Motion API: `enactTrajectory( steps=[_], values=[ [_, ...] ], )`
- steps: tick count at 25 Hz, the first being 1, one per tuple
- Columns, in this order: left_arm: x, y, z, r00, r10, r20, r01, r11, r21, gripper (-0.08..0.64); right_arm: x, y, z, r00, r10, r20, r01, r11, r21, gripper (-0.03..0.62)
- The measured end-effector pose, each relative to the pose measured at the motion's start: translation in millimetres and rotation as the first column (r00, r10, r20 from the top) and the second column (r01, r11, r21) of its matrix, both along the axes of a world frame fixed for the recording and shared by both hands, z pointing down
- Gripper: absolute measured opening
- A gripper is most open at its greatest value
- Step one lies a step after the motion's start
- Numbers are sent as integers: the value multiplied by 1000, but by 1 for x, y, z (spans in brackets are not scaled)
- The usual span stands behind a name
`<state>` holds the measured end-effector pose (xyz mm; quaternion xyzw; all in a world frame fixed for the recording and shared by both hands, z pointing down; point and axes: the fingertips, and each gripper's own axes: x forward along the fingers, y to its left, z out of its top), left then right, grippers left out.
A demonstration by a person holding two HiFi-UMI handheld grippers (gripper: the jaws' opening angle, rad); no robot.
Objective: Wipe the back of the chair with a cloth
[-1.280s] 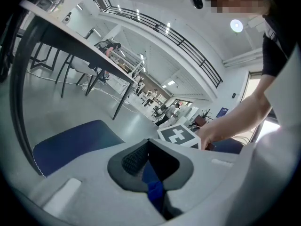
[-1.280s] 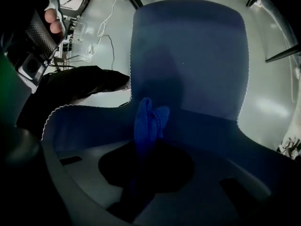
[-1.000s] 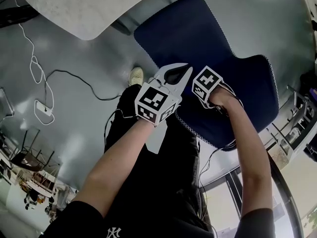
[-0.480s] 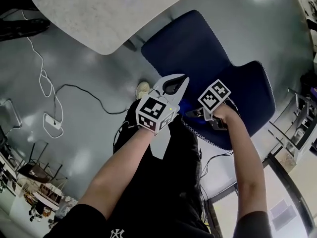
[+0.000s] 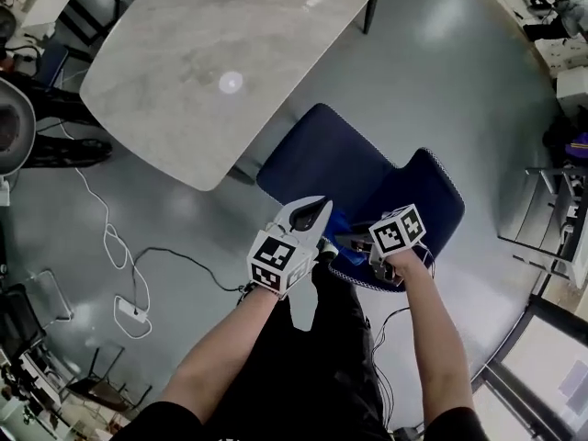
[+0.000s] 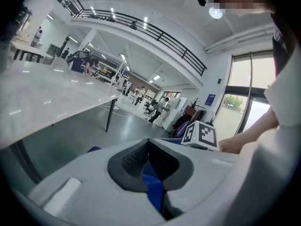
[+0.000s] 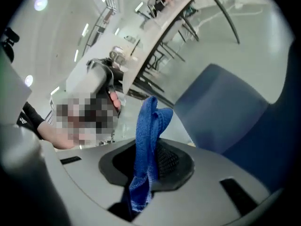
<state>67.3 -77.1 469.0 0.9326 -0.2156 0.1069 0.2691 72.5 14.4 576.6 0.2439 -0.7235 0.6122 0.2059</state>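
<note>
While right claw (image 7: 151, 146) pinches crumpled bright-blue cloth (image 7: 148, 121) near navy chair back (image 5: 432, 191), left claw (image 6: 148, 142) pressed together

A pale marble table (image 5: 211, 72) stands on the grey floor (image 5: 459, 90), a white cable (image 5: 112, 244) and power strip (image 5: 131, 312) nearby.

The person wears a black top with short sleeves (image 5: 154, 421) and black trousers (image 5: 312, 366). The left gripper (image 5: 318, 209) has a smooth, pale grey-white shell with curved jaws that taper to a point around a dark oval opening. A cube (image 5: 276, 263) with black-and-white square markers sits behind the jaws. The right gripper (image 5: 343, 241) carries a matching marker cube (image 5: 398, 232). In the gripper views, the jaws are lined with black ribbed pads (image 6: 134, 160). The right gripper's shell shows dark rectangular slots (image 7: 237, 189), and the left gripper's has a small white rectangular patch (image 6: 61, 194).
</note>
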Motion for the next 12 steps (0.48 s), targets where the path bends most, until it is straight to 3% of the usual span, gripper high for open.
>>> enactTrajectory(
  steps=[3, 5, 8, 12],
  values=[
    [3, 1, -37, 1000, 19, -7, -19, 1000, 14, 8, 9, -20, -48, 991, 130, 15, -131, 980, 153, 75],
    [7, 4, -63, 999, 37, -14, -37, 999, 29, 8, 18, -30, -86, 977, 212, 23, -211, 943, 259, 75],
    [14, 11, -103, 997, 69, -24, -68, 996, 63, 8, 34, -42, -146, 943, 330, 32, -312, 852, 420, 75],
    [20, 18, -159, 994, 102, -43, -97, 990, 107, 8, 51, -52, -232, 885, 459, 84, -415, 693, 589, 75]
  ],
)
